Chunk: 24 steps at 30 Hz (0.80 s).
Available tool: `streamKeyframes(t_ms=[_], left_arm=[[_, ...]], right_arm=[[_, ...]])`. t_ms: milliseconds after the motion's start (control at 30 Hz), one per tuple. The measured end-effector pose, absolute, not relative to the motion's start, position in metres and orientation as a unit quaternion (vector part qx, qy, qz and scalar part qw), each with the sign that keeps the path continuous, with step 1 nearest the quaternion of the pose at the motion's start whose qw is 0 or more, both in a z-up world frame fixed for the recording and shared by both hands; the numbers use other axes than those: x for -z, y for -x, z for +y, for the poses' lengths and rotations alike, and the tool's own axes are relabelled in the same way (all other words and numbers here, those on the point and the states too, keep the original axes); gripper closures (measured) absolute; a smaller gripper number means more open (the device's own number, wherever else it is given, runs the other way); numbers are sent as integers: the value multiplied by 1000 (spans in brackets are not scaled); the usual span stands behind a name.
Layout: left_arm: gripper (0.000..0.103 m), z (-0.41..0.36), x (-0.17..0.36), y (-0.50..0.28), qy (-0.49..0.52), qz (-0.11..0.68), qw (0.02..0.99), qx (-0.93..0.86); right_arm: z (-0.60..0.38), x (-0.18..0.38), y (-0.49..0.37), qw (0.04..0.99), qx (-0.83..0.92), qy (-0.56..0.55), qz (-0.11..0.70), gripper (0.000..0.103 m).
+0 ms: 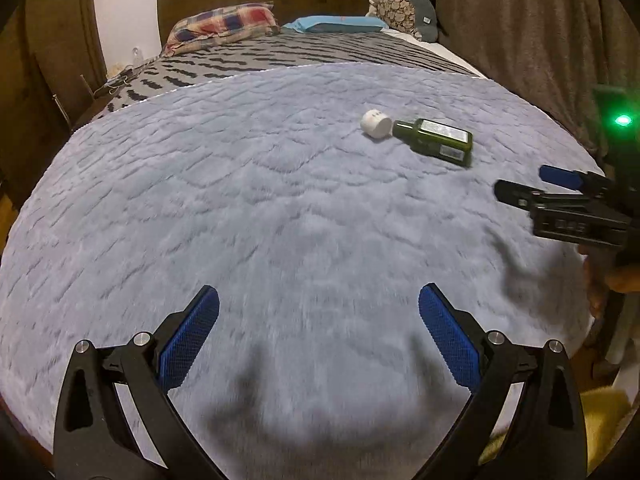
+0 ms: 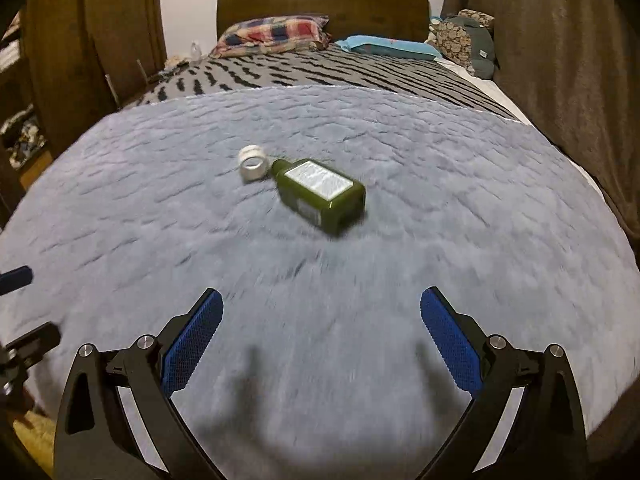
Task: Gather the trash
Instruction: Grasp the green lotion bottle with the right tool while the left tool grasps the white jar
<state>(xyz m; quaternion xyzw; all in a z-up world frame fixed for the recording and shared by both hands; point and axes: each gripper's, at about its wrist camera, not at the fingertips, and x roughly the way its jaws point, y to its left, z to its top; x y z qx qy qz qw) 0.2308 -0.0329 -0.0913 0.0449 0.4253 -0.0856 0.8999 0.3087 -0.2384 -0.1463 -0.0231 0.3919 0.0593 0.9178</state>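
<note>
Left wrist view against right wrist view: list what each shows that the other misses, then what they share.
Only the left wrist view shows the right gripper from the side, under a green light, with its jaws apart. Only the right wrist view shows the label face of the green bottle and the hollow of the white cap. Both show bottle and cap lying on the grey-blue blanket, neither held, the left gripper open, and the plaid pillow.

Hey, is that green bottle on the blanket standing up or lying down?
Lying down. The green bottle rests on its side on the blue blanket, label facing up, neck pointing at the white cap beside it.
</note>
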Motion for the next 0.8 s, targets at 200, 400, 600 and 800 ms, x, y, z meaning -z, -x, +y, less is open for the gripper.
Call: streamKeyframes(t_ms=[200, 400, 600, 800], left_arm=[[8, -42, 100, -273, -64, 434, 895, 85], [8, -46, 108, -305, -64, 443, 890, 84], [8, -46, 114, -330, -55, 450, 888, 80], [8, -59, 116, -354, -65, 444, 890, 81]], right_arm=[[-236, 158, -364, 914, -59, 29, 401, 4], [-225, 164, -406, 905, -73, 50, 416, 4], [-216, 176, -428, 893, -98, 58, 436, 21], [-230, 172, -421, 895, -103, 37, 433, 22]])
